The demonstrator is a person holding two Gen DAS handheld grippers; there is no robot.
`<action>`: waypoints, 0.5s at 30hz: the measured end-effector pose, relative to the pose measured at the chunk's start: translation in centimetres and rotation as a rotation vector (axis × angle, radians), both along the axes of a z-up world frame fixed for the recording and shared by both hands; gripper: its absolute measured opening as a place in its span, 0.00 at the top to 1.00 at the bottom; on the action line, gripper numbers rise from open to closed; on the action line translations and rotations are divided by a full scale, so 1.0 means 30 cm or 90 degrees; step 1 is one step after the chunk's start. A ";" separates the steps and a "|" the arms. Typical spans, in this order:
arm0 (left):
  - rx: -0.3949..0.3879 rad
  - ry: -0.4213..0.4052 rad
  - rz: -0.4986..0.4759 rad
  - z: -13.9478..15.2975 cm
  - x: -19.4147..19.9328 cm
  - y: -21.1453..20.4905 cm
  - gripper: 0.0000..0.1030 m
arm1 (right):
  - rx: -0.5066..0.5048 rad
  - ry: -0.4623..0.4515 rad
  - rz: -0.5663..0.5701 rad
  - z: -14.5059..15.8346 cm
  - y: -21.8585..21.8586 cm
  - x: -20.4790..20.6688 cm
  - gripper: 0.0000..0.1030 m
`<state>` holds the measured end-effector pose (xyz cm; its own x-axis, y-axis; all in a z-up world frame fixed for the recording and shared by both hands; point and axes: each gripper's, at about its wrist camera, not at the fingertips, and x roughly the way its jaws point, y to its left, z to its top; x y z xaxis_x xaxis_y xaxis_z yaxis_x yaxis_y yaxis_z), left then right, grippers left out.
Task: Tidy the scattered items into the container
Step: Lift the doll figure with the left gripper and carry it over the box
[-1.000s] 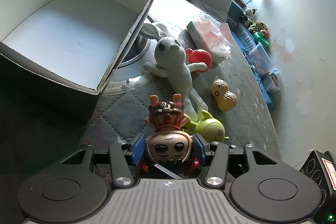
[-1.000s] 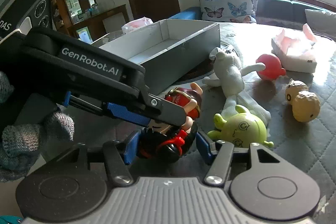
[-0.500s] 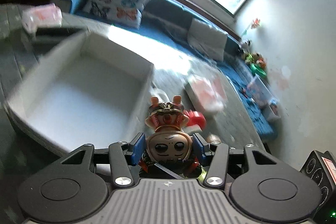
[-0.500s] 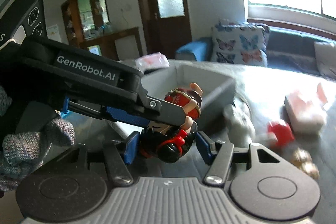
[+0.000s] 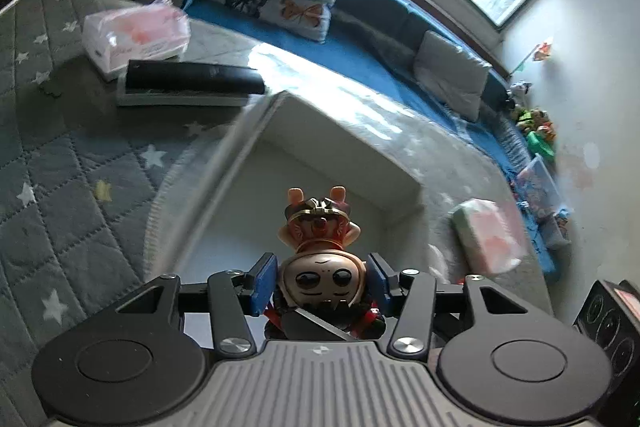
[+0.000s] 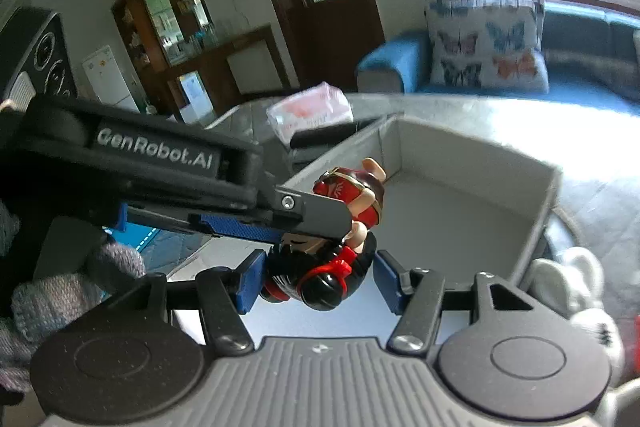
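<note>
Grey star-quilted counter [image 5: 60, 187] around the open grey cardboard box [image 5: 336, 131], blue sofa [image 5: 360, 39] beyond it, my left fingers [image 5: 320, 283] clamping the red horned toy figurine [image 5: 320, 267] above the box, my right fingers [image 6: 316, 281] spread apart beside the figurine, holding nothing.

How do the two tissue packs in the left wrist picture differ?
The far tissue pack lies beyond the white box, next to a black case; the near tissue pack lies at the box's right. The far tissue pack looks sharp; the near tissue pack is blurred. Both are pink and white and lie on the quilted cloth.
</note>
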<state>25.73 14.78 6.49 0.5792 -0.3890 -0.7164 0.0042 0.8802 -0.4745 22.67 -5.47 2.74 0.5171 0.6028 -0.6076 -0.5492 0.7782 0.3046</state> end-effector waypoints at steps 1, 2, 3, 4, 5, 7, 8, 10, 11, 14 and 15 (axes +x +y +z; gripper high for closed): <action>0.005 0.004 0.001 -0.011 0.014 0.008 0.50 | 0.000 0.014 0.001 -0.014 0.014 0.023 0.42; 0.010 0.008 0.002 -0.019 0.016 0.014 0.50 | 0.001 0.026 0.001 -0.029 0.025 0.043 0.42; 0.016 0.011 0.000 -0.024 0.025 0.019 0.50 | 0.001 0.038 0.002 -0.044 0.034 0.058 0.42; 0.023 0.012 -0.002 -0.029 0.035 0.018 0.50 | 0.001 0.047 0.003 -0.054 0.042 0.071 0.42; 0.032 0.014 -0.004 -0.033 0.045 0.016 0.51 | -0.001 0.053 0.004 -0.060 0.046 0.083 0.42; 0.050 0.014 -0.009 -0.036 0.058 0.007 0.54 | -0.011 0.066 0.005 -0.077 0.057 0.097 0.42; 0.062 0.015 -0.013 -0.039 0.065 0.000 0.54 | -0.015 0.072 0.006 -0.084 0.065 0.107 0.42; 0.077 0.017 -0.020 -0.048 0.073 -0.011 0.55 | -0.021 0.095 0.005 -0.100 0.080 0.127 0.42; 0.081 0.019 -0.022 -0.053 0.072 -0.014 0.55 | -0.018 0.105 0.006 -0.103 0.079 0.131 0.43; 0.082 0.023 -0.020 -0.065 0.072 -0.009 0.55 | -0.020 0.114 0.016 -0.105 0.083 0.128 0.43; 0.080 0.025 -0.016 -0.067 0.070 -0.005 0.55 | -0.023 0.112 0.019 -0.105 0.085 0.125 0.43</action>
